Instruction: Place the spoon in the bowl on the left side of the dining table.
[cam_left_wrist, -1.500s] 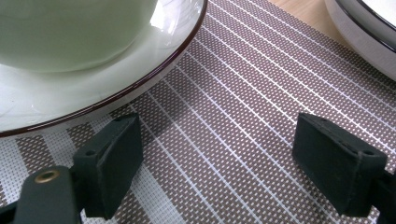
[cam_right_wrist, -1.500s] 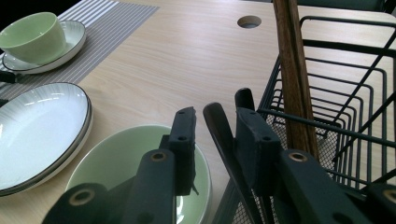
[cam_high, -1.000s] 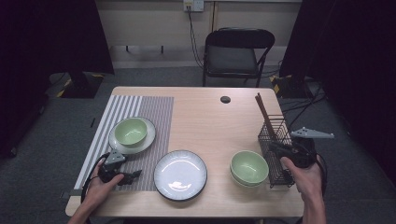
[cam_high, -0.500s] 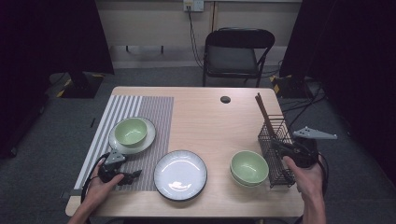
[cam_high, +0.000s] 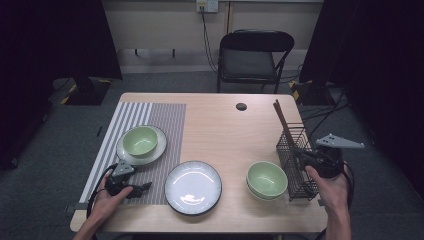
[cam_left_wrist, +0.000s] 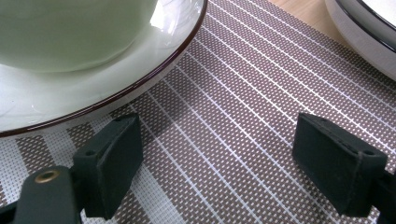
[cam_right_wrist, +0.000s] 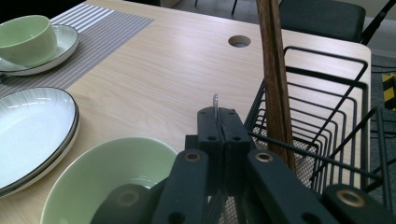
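Note:
My right gripper (cam_right_wrist: 223, 116) is over the near rim of the black wire basket (cam_right_wrist: 322, 107), beside the green bowl (cam_right_wrist: 93, 177). Its jaws have just been closing and now meet on a thin metal piece (cam_right_wrist: 215, 100) that sticks up between the pads; I cannot tell what it belongs to. Brown chopsticks (cam_right_wrist: 273, 70) stand in the basket just behind. In the high view the right gripper (cam_high: 300, 156) is at the basket (cam_high: 295, 165). My left gripper (cam_high: 142, 189) rests open on the striped placemat (cam_left_wrist: 243, 93), empty, next to a saucer (cam_left_wrist: 154, 60) that holds a green bowl (cam_high: 140, 140).
A white plate (cam_high: 193, 187) with a dark rim lies at the front middle of the wooden table (cam_high: 220, 130). A round cable hole (cam_high: 241, 106) sits near the far edge. A black folding chair (cam_high: 255, 55) stands behind the table.
Neither hand has shifted and nothing on the table has moved. In these small high views, the closing of the right jaws cannot be made out.

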